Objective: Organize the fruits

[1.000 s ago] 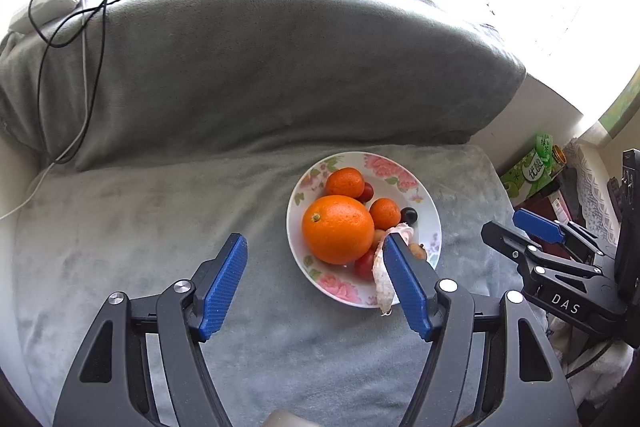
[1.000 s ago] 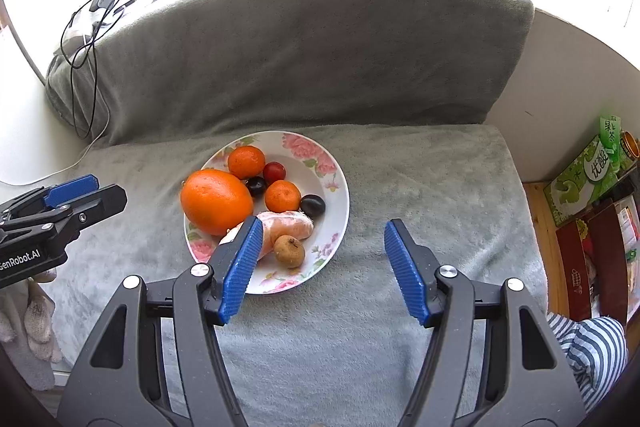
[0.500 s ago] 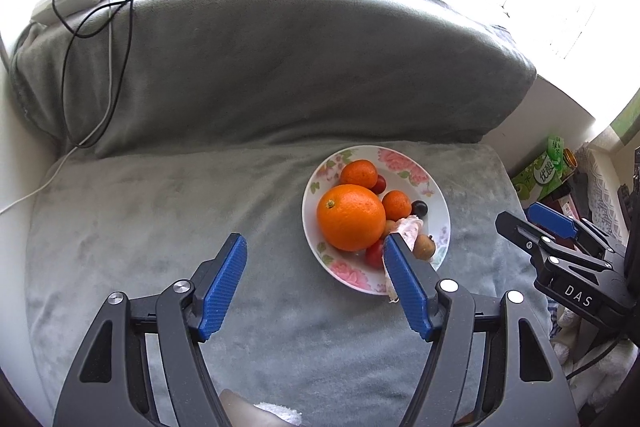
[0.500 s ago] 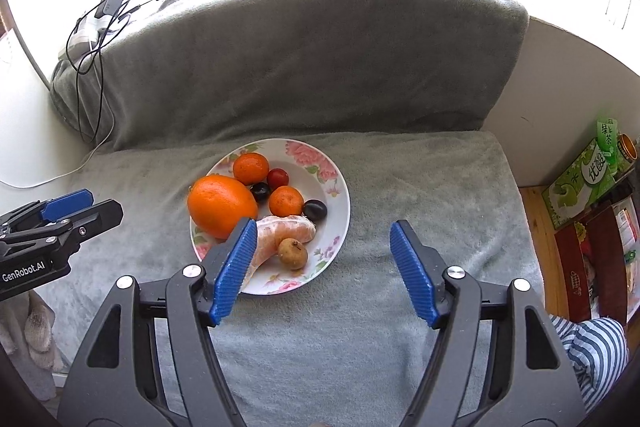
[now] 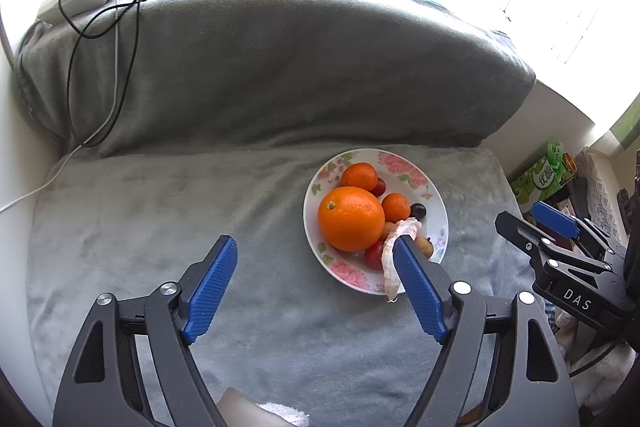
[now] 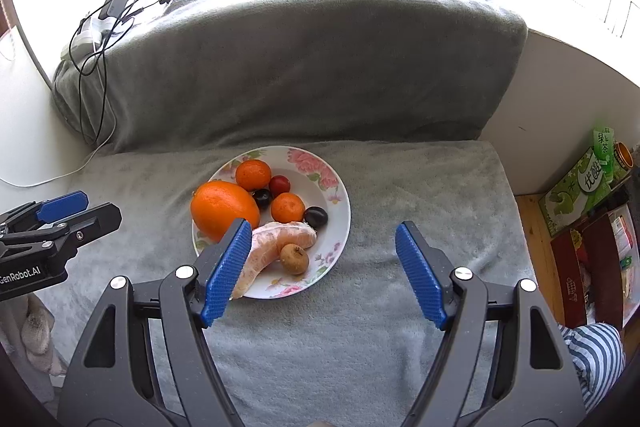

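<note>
Bare grey blanket (image 5: 160, 227) lies open from six round to nine o'clock of the plate (image 5: 434, 195), while the raised blanket-covered ledge (image 6: 312, 67) blocks twelve and a wall (image 6: 560, 115) closes three.

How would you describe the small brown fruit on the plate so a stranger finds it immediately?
Find the flowered plate on the grey blanket. At its near edge, beside the peeled segment, lies the brown fruit. It is the only dull tan, rough-skinned piece; the others are orange, red or dark.
</note>
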